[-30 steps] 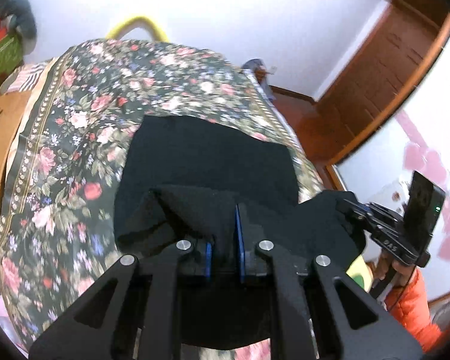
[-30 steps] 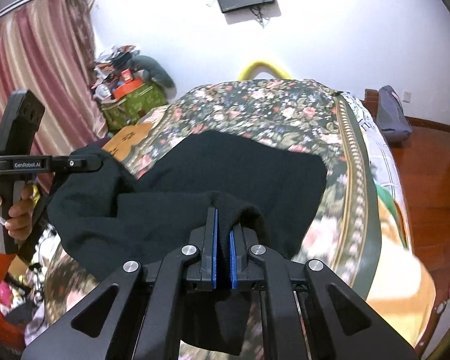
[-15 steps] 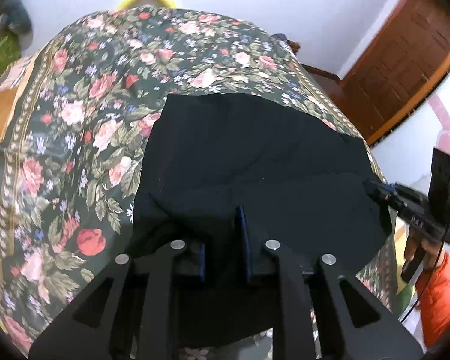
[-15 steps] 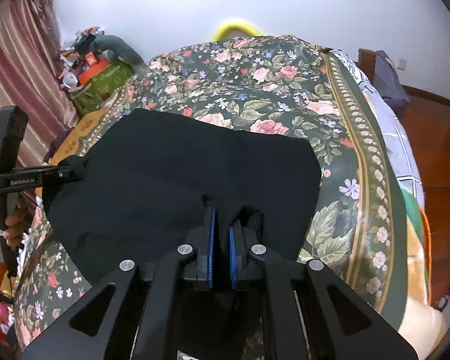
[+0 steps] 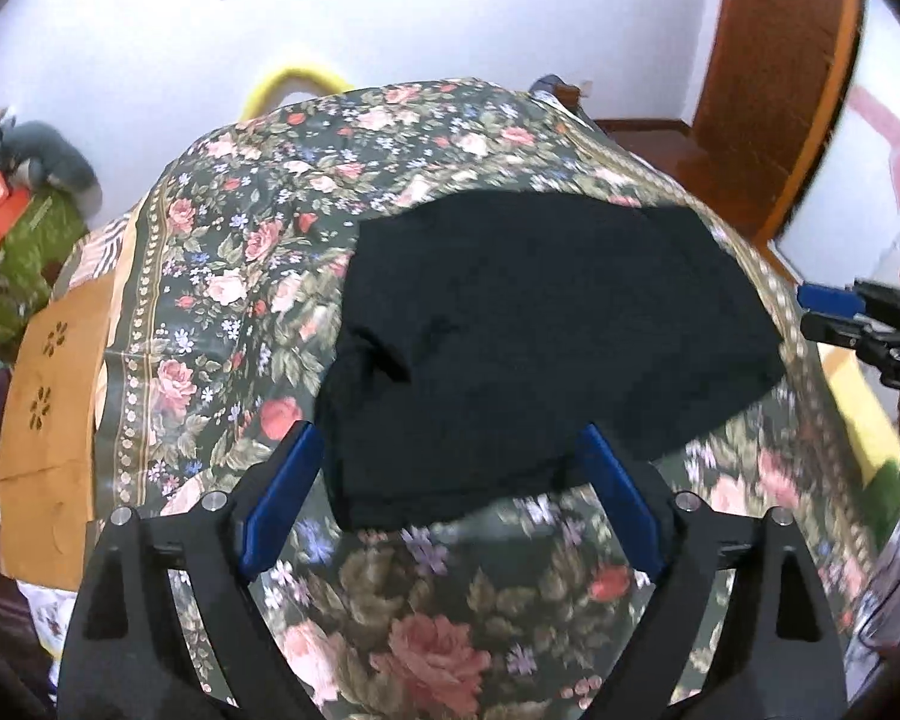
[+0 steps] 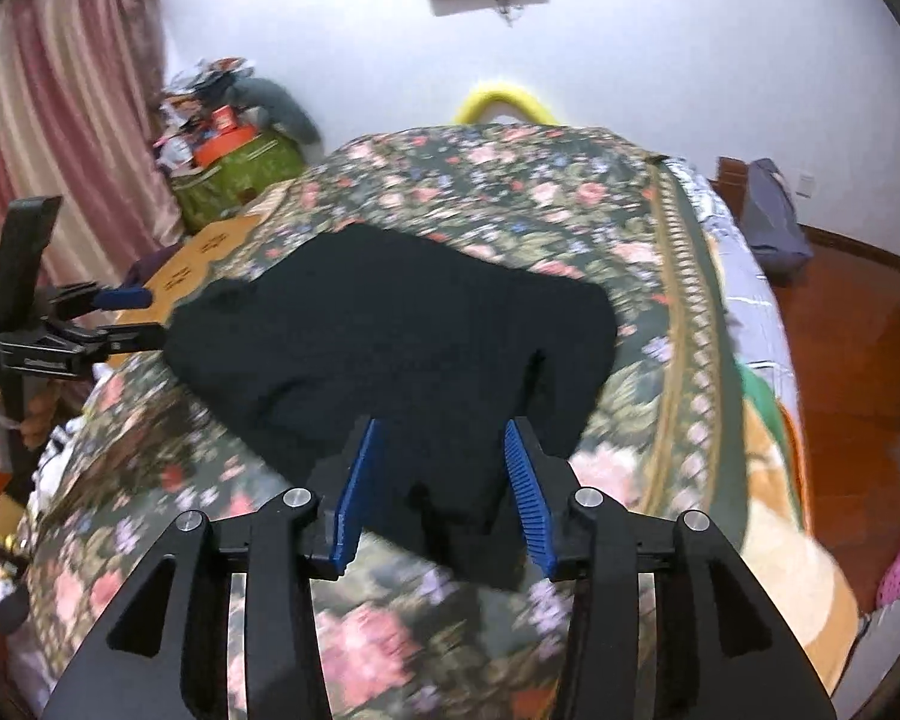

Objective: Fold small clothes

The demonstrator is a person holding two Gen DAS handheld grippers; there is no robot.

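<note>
A black garment (image 5: pixel 528 336) lies folded flat on the floral bedspread (image 5: pixel 258 252). It also shows in the right wrist view (image 6: pixel 402 354). My left gripper (image 5: pixel 450 450) is open and empty, its blue pads either side of the garment's near edge, just above it. My right gripper (image 6: pixel 441 438) is open and empty over the garment's near right corner. The right gripper shows at the right edge of the left wrist view (image 5: pixel 834 312). The left gripper shows at the left of the right wrist view (image 6: pixel 129 315). Both appear open there.
The bed fills the middle of both views. A tan wooden board (image 5: pixel 48 396) lies at its left side. A green box with clutter (image 6: pixel 234 162) stands by the pink curtain (image 6: pixel 60 138). A grey bag (image 6: pixel 771 222) sits on the wooden floor right of the bed.
Both grippers were shut on the black garment's near edge and carried it forward over the far half. They have since opened, let it go and drawn back.
</note>
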